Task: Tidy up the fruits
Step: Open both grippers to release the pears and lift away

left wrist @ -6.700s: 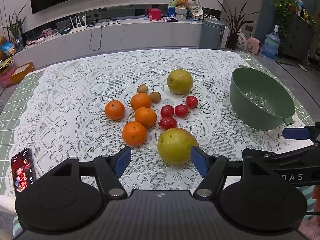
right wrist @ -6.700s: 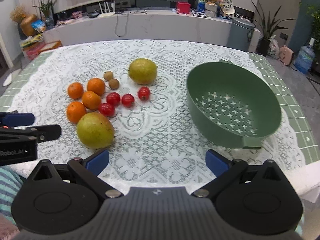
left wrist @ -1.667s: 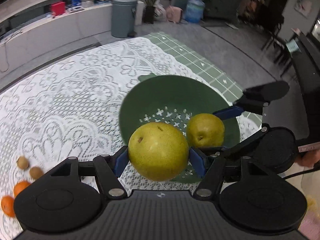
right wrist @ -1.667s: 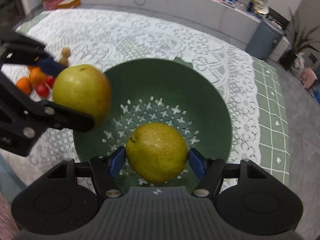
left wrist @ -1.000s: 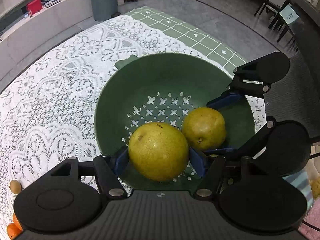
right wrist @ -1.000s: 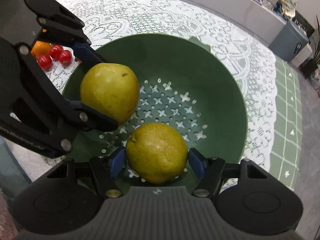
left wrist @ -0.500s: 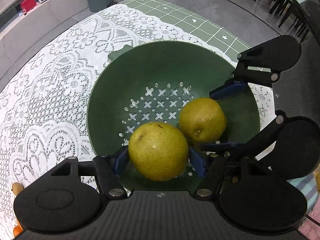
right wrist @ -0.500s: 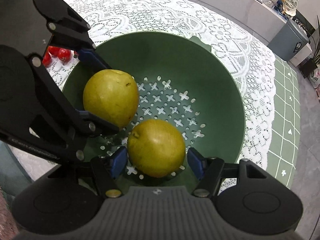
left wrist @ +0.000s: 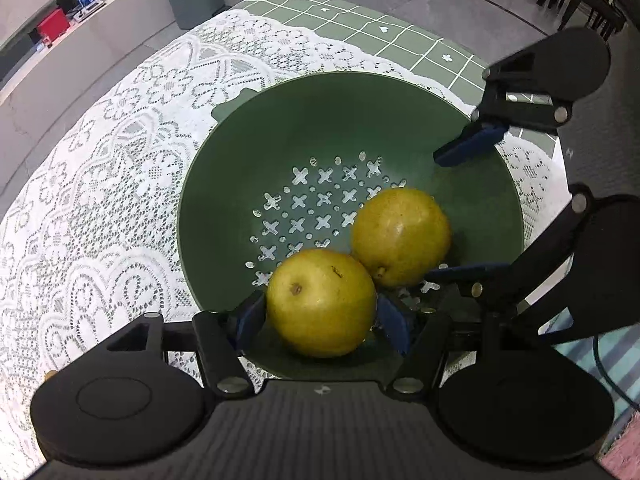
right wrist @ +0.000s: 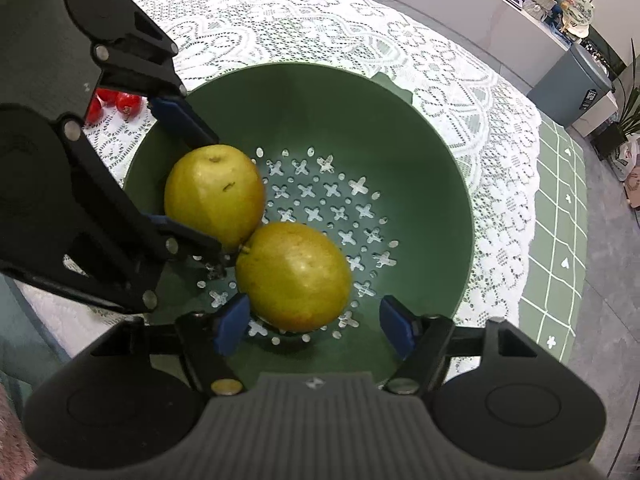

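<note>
Left wrist view: the left tongs [left wrist: 320, 316] are clamped on a yellow-green pear [left wrist: 322, 302], one blue pad on each flank, and hold it low inside the green colander [left wrist: 224, 184] near its near wall. Gripping across the widest part of the round fruit keeps it from rolling out of the pads, and I judge the low position is meant to let it be set down, not dropped. A second pear [left wrist: 400, 236] lies on the perforated floor, touching the first. The right tongs [left wrist: 460, 212] reach in from the right with their fingers spread on either side of that second pear; the farther pad stands well clear of it, so the fruit seems to lie under its own weight.

Right wrist view: the right tongs [right wrist: 314, 326] stand apart, their jaws having just been opening. The second pear [right wrist: 294, 276] sits between them on the colander [right wrist: 432, 152] floor; the left pad is at its edge, the right pad plainly off it. Releasing there makes sense, since the curved wall and the neighbouring fruit stop it from wandering. The left tongs [right wrist: 188, 184] come in from the left, gripping the first pear [right wrist: 216, 196]. Beyond the rim, red tomatoes [right wrist: 120, 102] wait on the lace-covered tabletop [right wrist: 360, 32], so most of the sorting looks undone.
</note>
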The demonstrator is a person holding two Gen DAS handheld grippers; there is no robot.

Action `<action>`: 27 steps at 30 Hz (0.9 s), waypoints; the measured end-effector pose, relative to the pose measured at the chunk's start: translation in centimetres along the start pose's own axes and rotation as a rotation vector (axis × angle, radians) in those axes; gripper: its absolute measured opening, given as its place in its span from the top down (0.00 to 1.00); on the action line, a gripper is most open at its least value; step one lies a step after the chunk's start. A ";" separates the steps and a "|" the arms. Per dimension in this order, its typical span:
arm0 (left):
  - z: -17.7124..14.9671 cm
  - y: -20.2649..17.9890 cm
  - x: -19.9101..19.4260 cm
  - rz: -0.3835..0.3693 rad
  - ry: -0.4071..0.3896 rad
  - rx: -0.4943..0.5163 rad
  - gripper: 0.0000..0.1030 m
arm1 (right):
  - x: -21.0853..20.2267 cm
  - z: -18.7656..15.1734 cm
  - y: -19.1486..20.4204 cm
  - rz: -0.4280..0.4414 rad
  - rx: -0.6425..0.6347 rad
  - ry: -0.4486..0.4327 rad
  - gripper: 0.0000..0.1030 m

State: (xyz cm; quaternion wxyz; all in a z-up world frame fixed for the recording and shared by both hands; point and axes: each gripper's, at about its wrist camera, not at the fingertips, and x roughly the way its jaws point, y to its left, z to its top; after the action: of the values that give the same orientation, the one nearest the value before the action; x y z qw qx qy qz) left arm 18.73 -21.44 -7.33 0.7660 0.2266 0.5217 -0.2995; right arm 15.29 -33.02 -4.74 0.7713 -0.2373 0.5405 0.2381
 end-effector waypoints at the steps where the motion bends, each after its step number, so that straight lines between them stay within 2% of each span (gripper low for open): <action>1: -0.1 -0.1 -0.2 0.002 -0.004 0.003 0.27 | -0.1 0.0 0.0 -0.003 -0.001 -0.001 0.28; 6: -0.4 0.0 -1.8 0.006 -0.053 -0.009 0.27 | -1.4 0.2 -0.1 -0.020 0.016 -0.031 0.24; 13: -1.9 1.1 -4.8 0.001 -0.154 -0.094 0.27 | -3.0 0.6 0.6 -0.093 0.074 -0.101 0.22; 15: -2.4 1.4 -5.6 0.005 -0.180 -0.119 0.27 | -3.5 0.7 0.9 -0.115 0.098 -0.130 0.18; 22: -4.6 2.9 -9.0 0.045 -0.282 -0.198 0.27 | -5.4 1.7 2.1 -0.132 0.233 -0.241 0.16; 27: -7.0 4.0 -10.8 0.077 -0.345 -0.241 0.27 | -6.4 2.6 4.7 -0.137 0.302 -0.339 0.16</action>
State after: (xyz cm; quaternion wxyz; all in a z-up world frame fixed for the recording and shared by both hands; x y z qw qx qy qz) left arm 13.84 -11.55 0.44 0.8764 0.0985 0.4058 -0.2399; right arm 12.28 -28.48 1.55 0.8921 -0.1120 0.4154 0.1382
